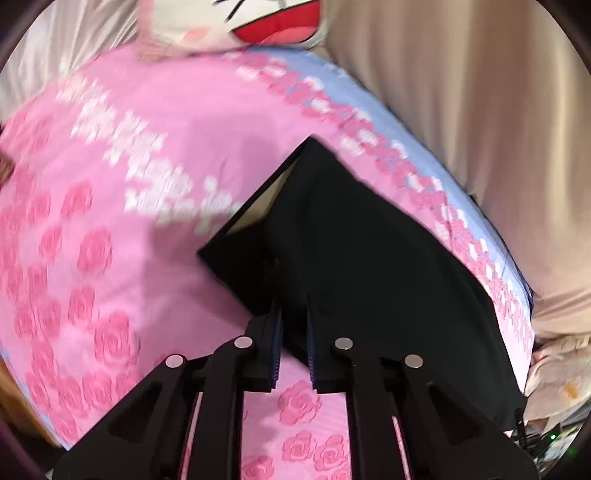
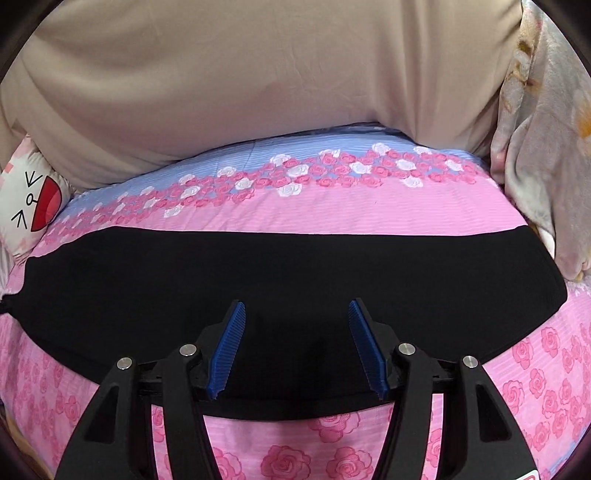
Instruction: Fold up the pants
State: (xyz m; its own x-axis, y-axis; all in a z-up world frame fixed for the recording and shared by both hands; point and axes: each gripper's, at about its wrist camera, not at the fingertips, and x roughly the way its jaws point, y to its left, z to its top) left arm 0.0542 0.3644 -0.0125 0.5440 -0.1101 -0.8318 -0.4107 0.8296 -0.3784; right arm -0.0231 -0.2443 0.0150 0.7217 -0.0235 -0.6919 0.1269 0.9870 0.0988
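Black pants [image 2: 280, 273] lie spread flat across a pink rose-print bed cover [image 2: 332, 214]. In the left wrist view the pants [image 1: 369, 258] run from the centre toward the lower right, and one end is lifted and folded over, showing its pale inside. My left gripper [image 1: 294, 314] is nearly closed, and its fingers pinch the near edge of the black fabric. That view is motion-blurred. My right gripper [image 2: 296, 306] is open, empty, and hovers over the near edge of the pants at their middle.
A beige duvet [image 2: 258, 81] is heaped along the far side of the bed. A white cartoon-face pillow [image 1: 240, 22] lies at one end, also in the right wrist view [image 2: 29, 206]. A pale floral blanket [image 2: 546, 129] lies at the other end.
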